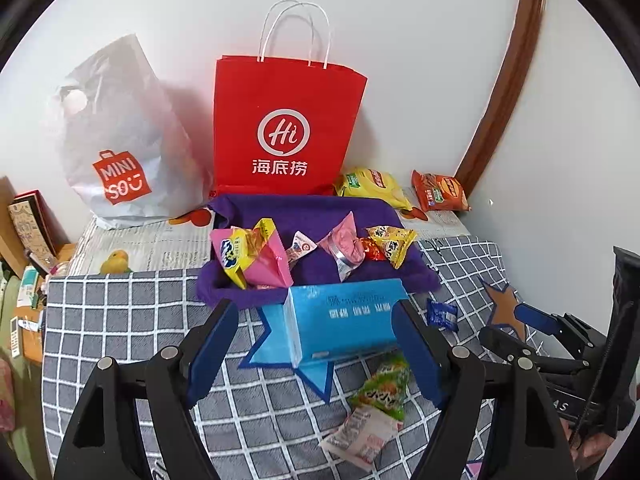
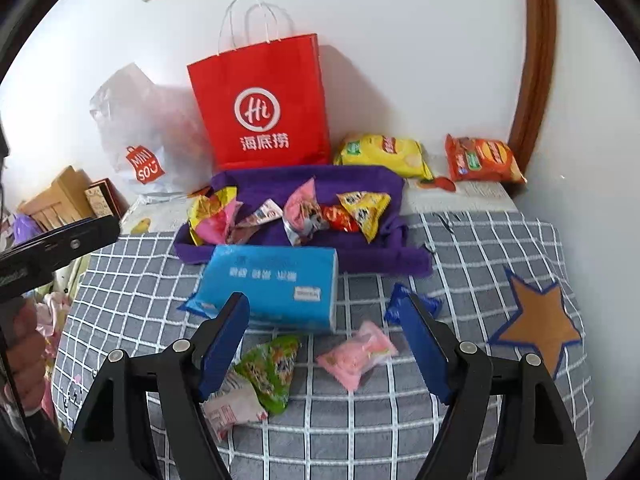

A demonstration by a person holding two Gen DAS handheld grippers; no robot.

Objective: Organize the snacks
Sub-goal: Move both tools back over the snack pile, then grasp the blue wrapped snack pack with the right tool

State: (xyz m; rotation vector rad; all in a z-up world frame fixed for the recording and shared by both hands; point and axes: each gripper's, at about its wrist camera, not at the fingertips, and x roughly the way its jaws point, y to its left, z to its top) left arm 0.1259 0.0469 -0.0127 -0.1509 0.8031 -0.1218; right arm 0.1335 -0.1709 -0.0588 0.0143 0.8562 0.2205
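Right tool point(image 2: 324, 344): pads apart, nothing between, hovering over checked bed cover point(image 2: 460, 248). Left tool point(image 1: 312, 348): pads apart, empty, tissue pack point(image 1: 344, 320) ahead.
Loose snacks: pink packet point(image 2: 356, 354) at 12 o'clock of right tool, near; green packet point(image 2: 272, 368) at 10 o'clock; blue sweet point(image 2: 400, 300) at 1 o'clock.
Purple tray point(image 2: 360, 256) beyond tissue pack, holds sorted packets.
Handling, judged: packets light, soft, crinkly, slippery film; contents crushable. Pinch across pillow middle or at crimped end seam.
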